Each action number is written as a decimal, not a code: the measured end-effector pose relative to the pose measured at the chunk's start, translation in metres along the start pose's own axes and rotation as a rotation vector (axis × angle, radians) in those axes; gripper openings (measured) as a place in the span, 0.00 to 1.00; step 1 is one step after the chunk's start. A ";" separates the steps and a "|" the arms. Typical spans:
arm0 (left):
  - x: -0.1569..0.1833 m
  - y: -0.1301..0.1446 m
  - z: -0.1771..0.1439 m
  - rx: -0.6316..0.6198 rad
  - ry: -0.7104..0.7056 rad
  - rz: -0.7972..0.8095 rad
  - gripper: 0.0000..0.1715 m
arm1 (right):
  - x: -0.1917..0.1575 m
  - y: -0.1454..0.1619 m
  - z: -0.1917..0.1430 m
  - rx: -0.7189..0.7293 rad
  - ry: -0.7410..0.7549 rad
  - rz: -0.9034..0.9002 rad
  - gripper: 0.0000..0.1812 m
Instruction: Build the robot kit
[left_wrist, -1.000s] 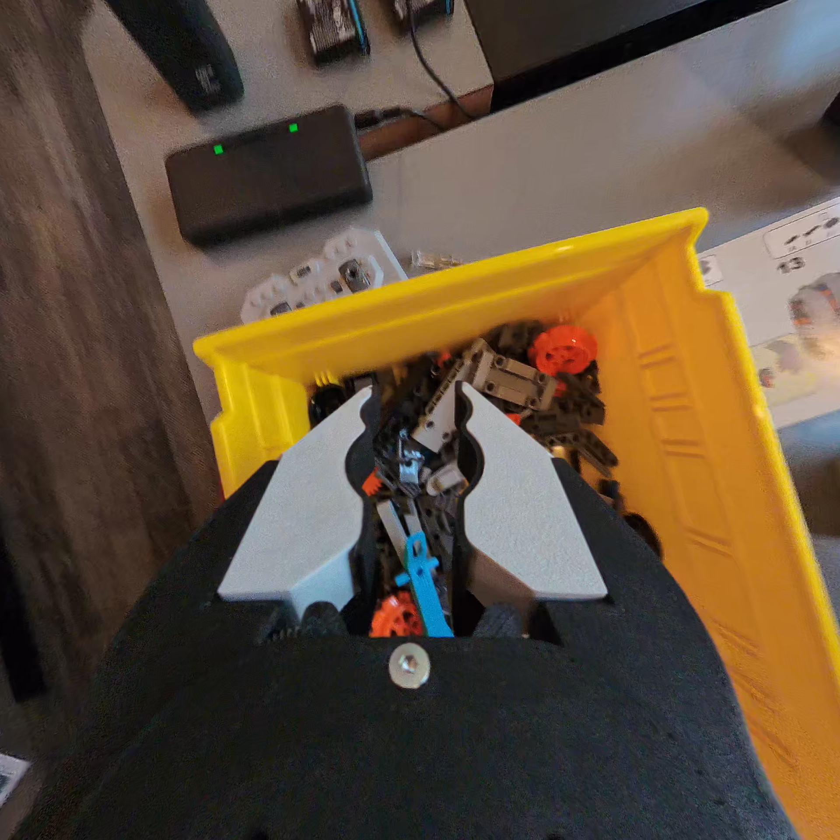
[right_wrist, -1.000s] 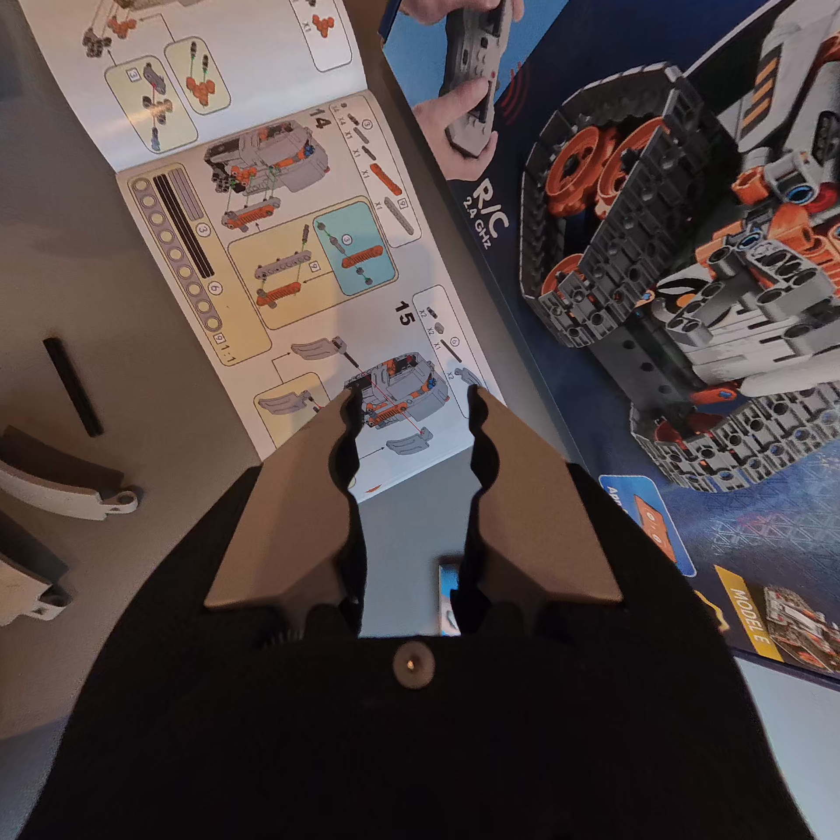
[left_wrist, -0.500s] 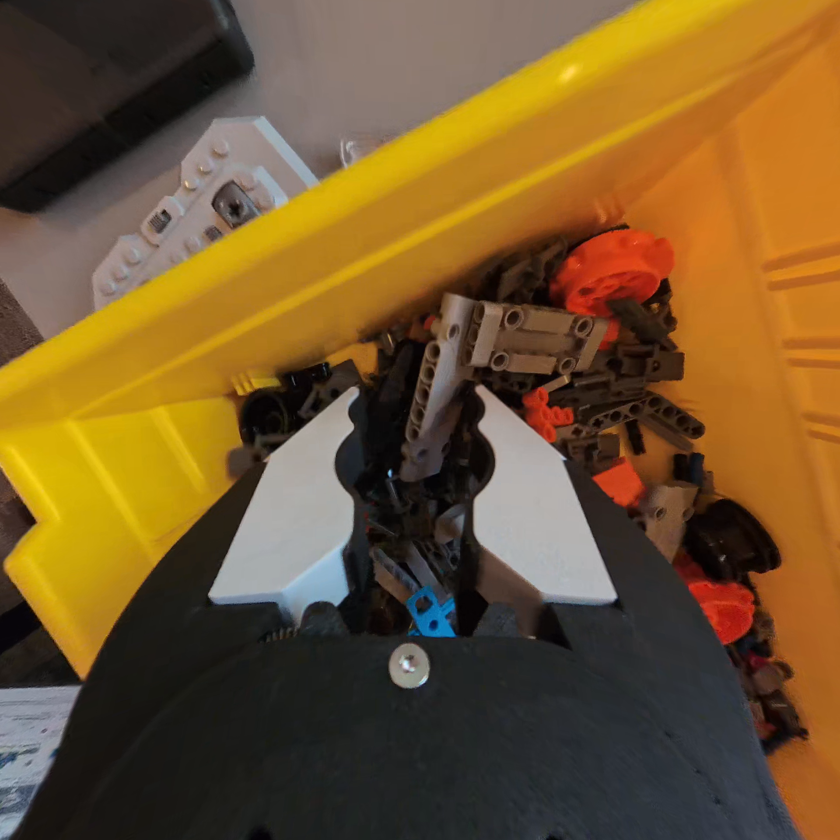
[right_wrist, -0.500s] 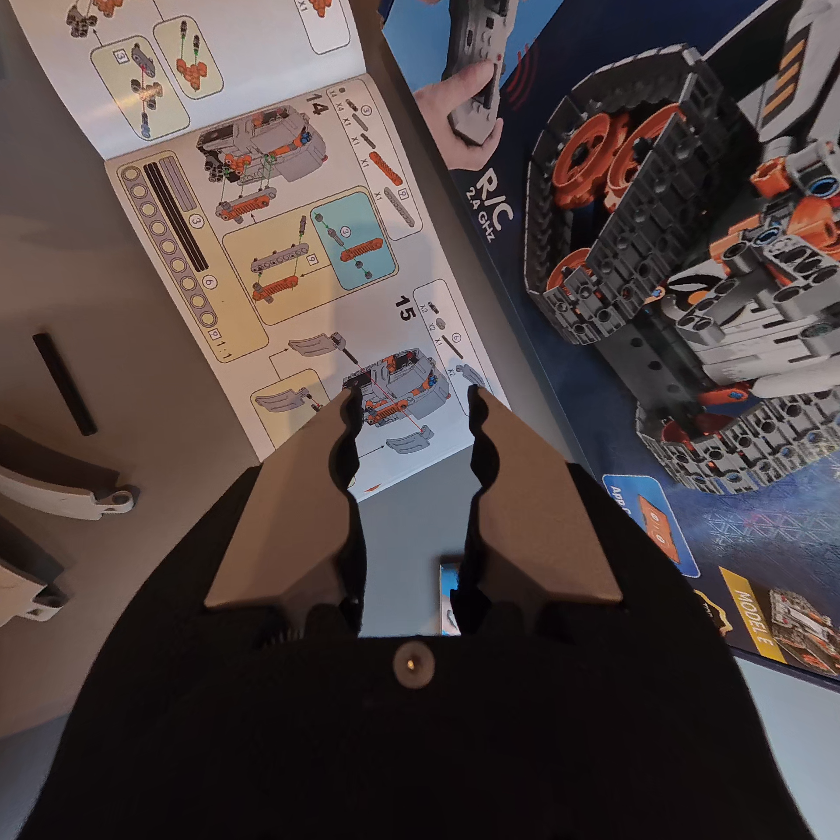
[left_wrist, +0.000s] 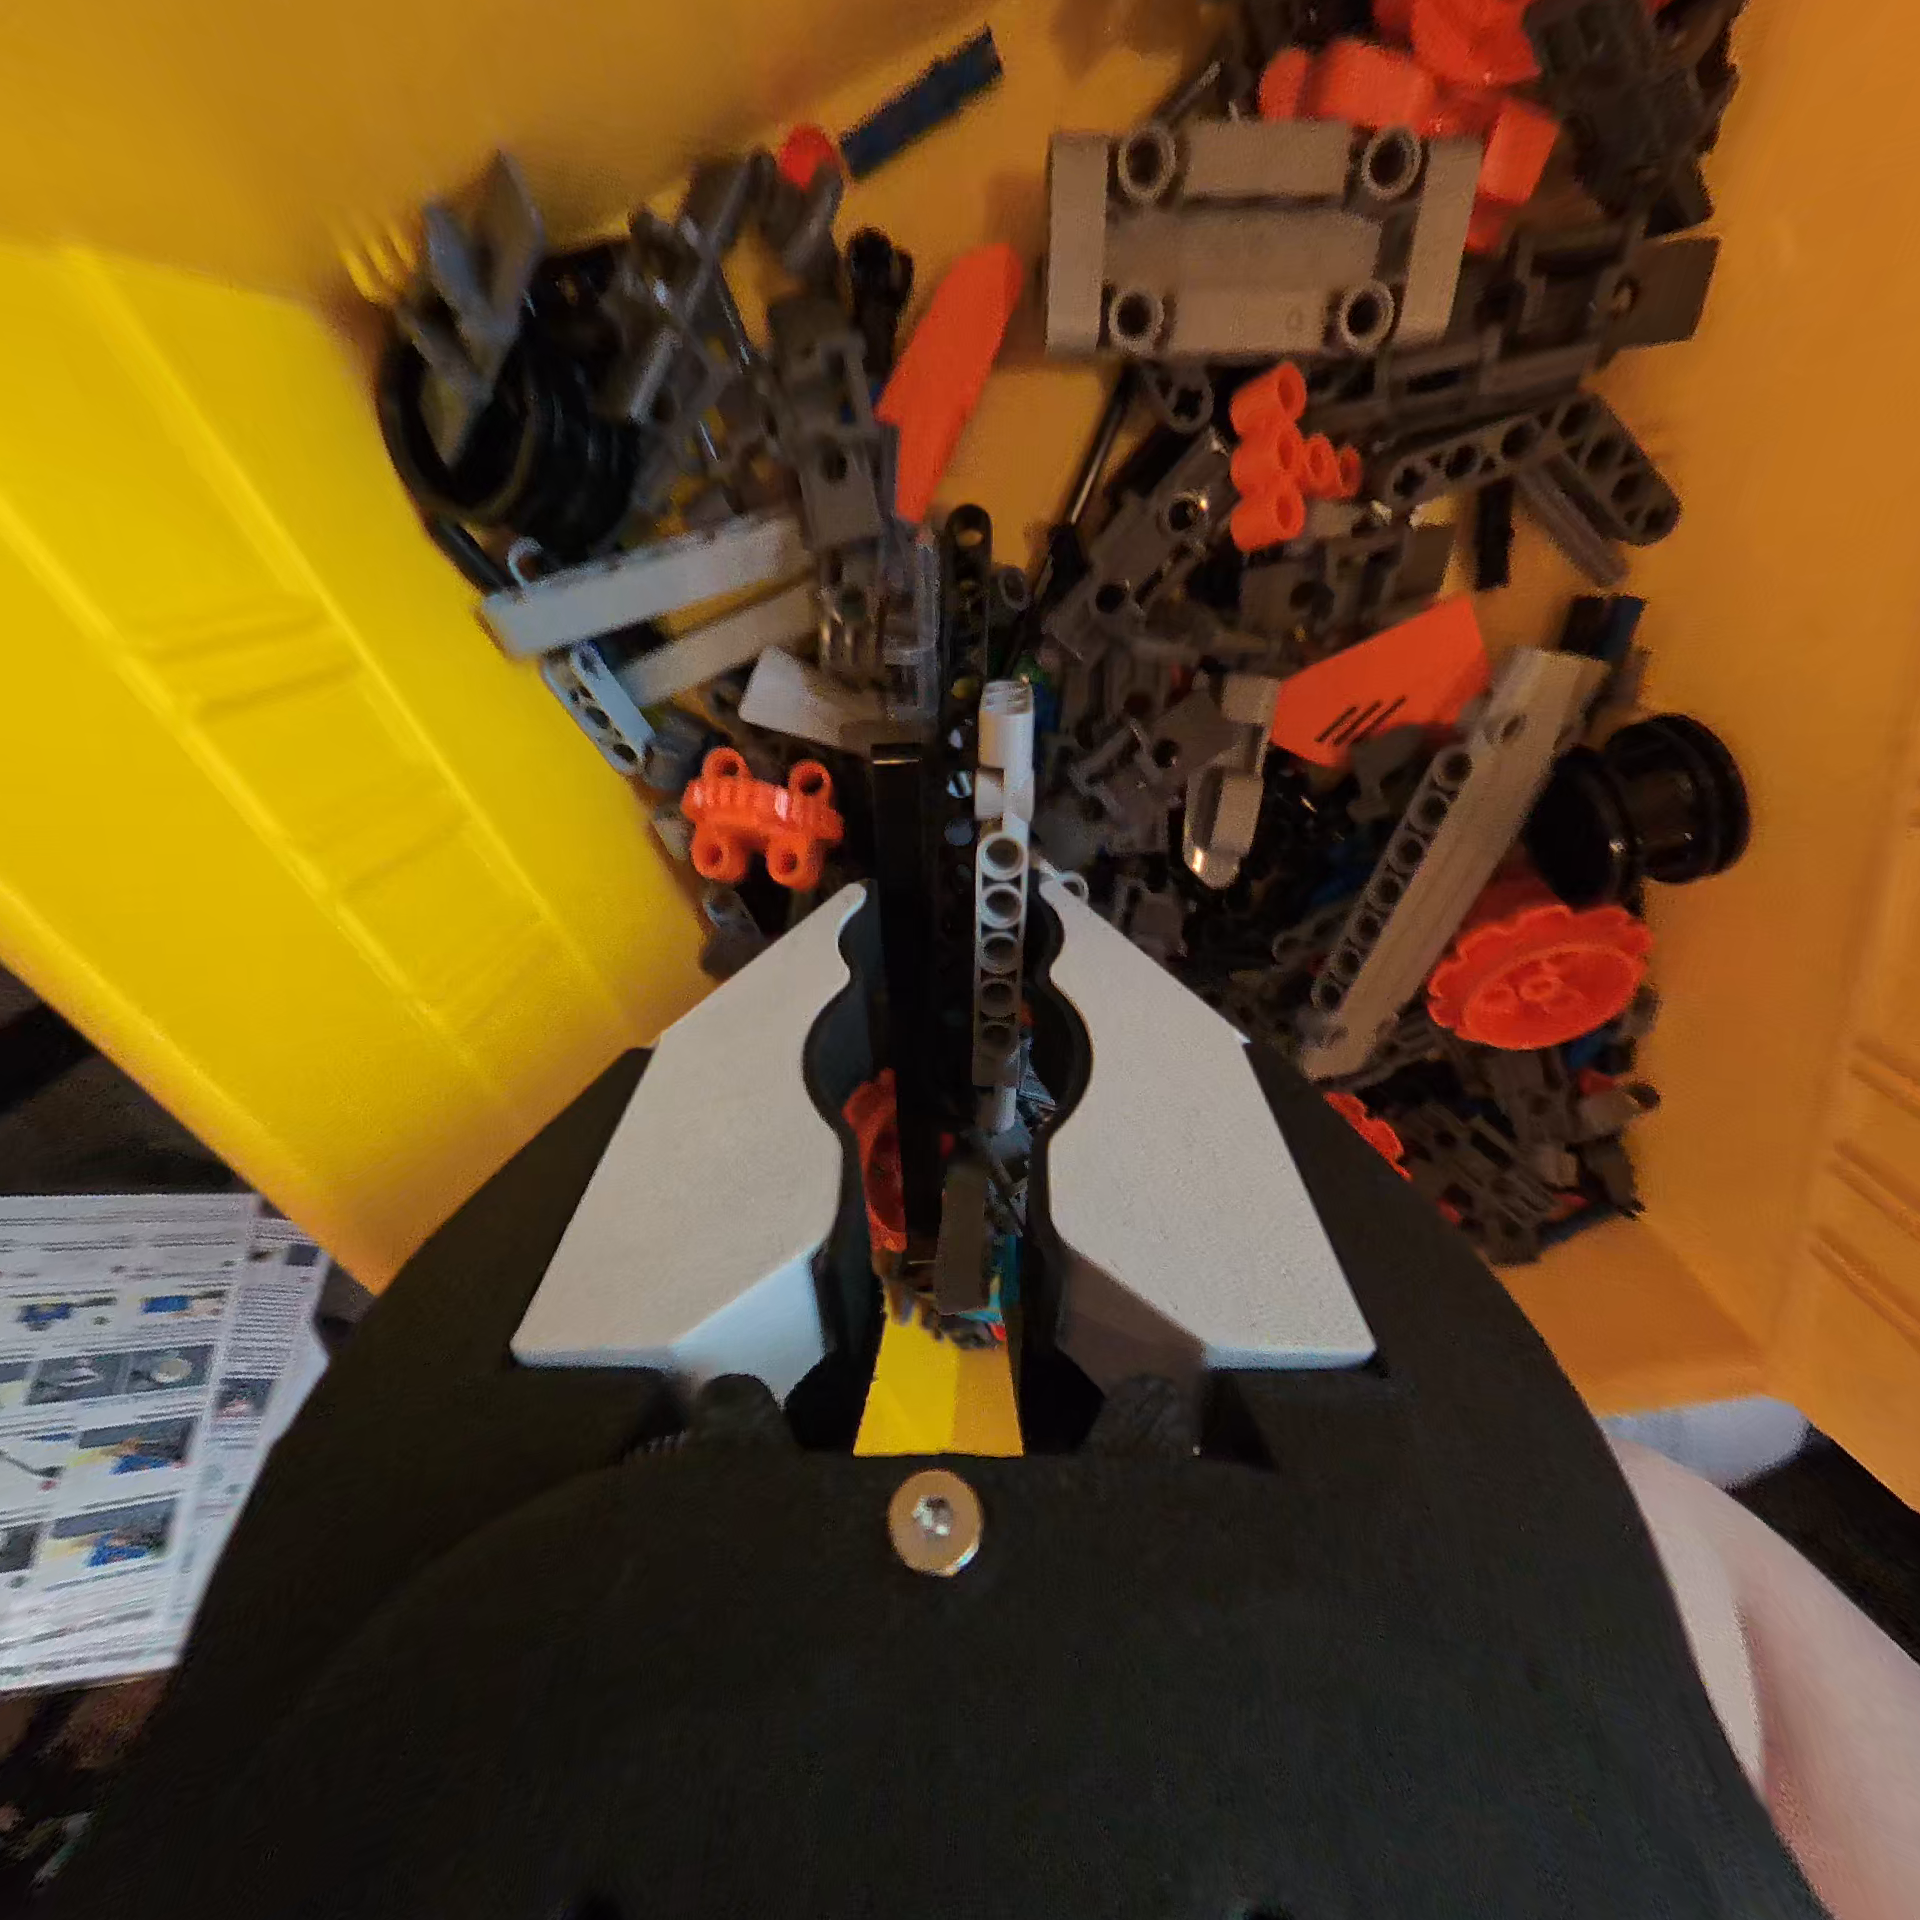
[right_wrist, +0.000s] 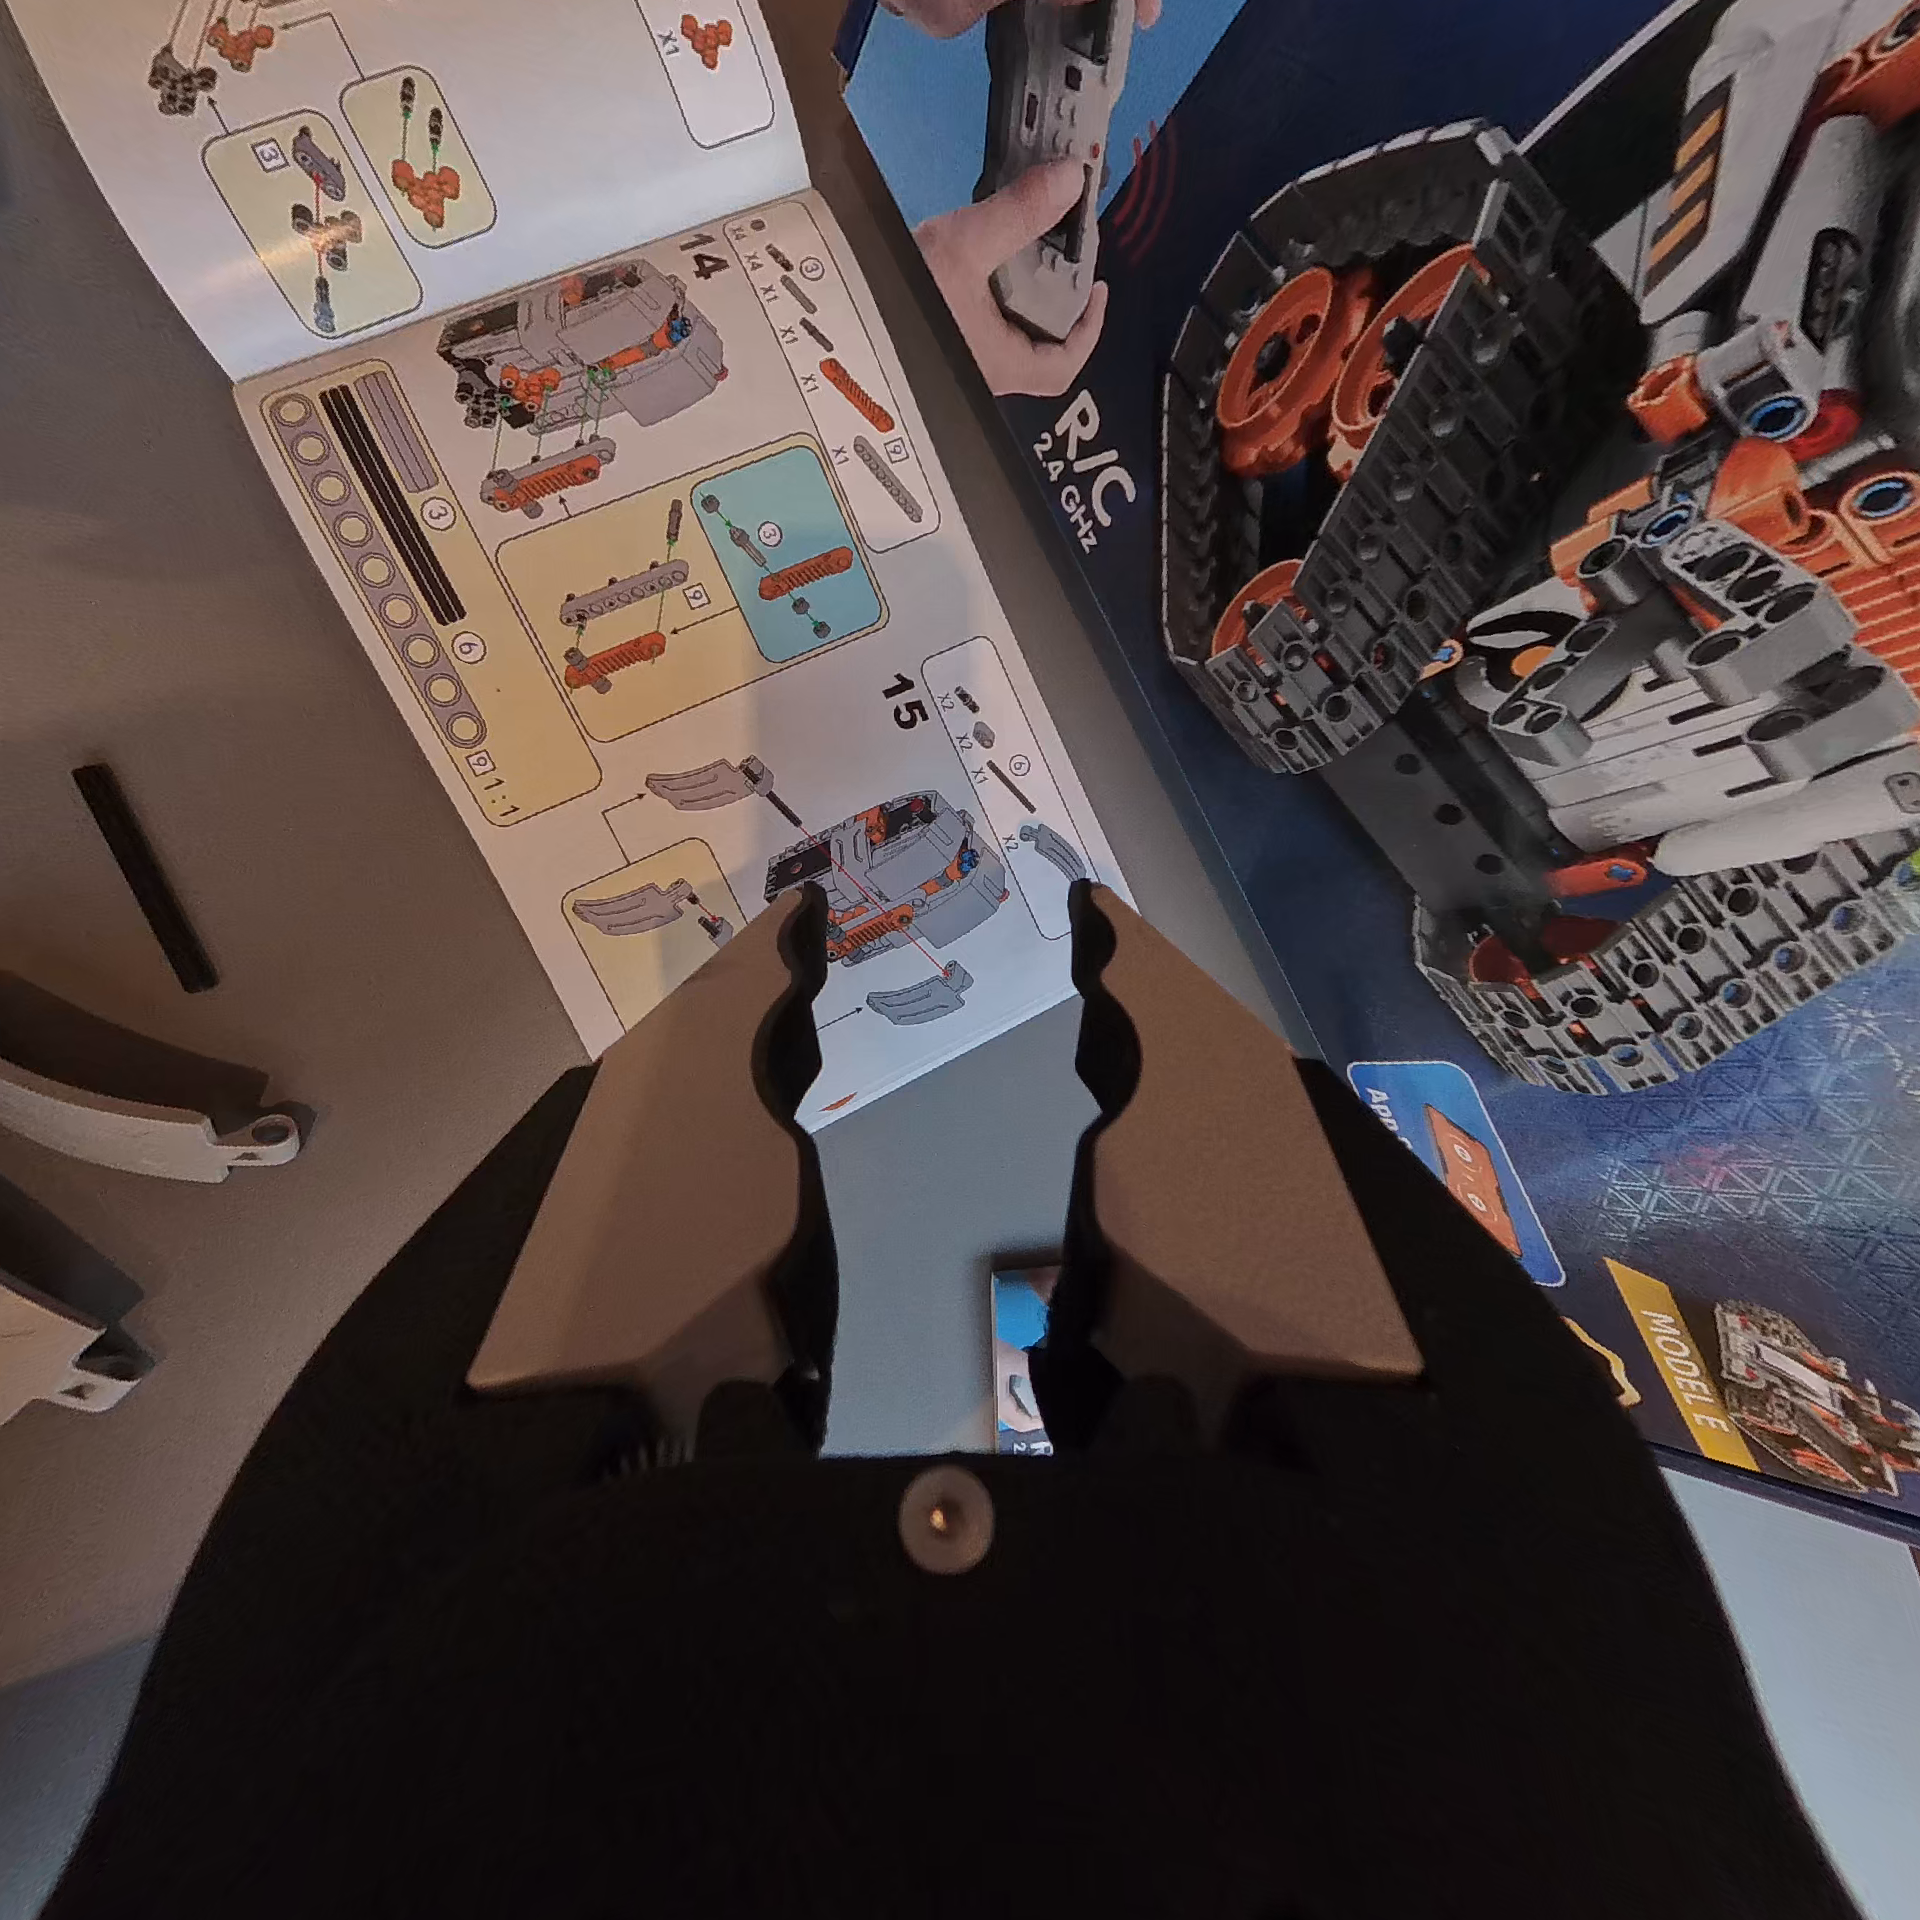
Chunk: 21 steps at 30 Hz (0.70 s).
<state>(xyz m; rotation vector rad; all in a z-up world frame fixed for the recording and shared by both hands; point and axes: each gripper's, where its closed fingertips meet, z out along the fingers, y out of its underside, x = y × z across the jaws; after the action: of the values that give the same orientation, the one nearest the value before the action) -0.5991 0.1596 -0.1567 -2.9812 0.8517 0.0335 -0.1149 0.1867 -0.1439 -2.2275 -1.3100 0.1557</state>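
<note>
My left gripper (left_wrist: 956, 899) is down inside a yellow bin (left_wrist: 260, 727), over a pile of loose building parts (left_wrist: 1299, 582) in grey, black and orange. Its jaws stand narrow, pressed against a long black beam (left_wrist: 899, 935) and a light grey holed beam (left_wrist: 1003, 935) that lie side by side between them. My right gripper (right_wrist: 945, 904) is open and empty. It hovers over the lower corner of an open instruction booklet (right_wrist: 623, 582) on a grey table.
A blue toy box (right_wrist: 1558, 520) picturing a tracked vehicle lies right of the booklet. A black axle (right_wrist: 145, 878) and two grey curved panels (right_wrist: 135, 1122) lie at the left. A printed leaflet (left_wrist: 114, 1423) lies outside the bin's left wall. The tips of one gripper are about 50 cm away from the tips of the other.
My left gripper has dropped deeper into the bin and its jaws have narrowed onto the black and grey beams. My right gripper has hardly moved and stays open.
</note>
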 end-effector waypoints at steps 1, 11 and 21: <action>0.004 0.006 -0.001 -0.016 0.026 -0.012 0.14 | 0.000 0.000 0.000 0.000 0.000 0.000 0.25; 0.034 0.012 -0.022 0.056 0.178 0.042 0.24 | 0.001 0.001 -0.001 0.000 0.003 0.004 0.25; -0.022 -0.075 -0.027 0.407 -0.006 -0.102 0.27 | 0.000 0.000 0.000 -0.002 0.003 -0.004 0.25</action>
<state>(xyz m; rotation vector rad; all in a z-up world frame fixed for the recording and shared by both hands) -0.5781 0.2340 -0.1263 -2.6336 0.6157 -0.1199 -0.1147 0.1870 -0.1440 -2.2258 -1.3134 0.1493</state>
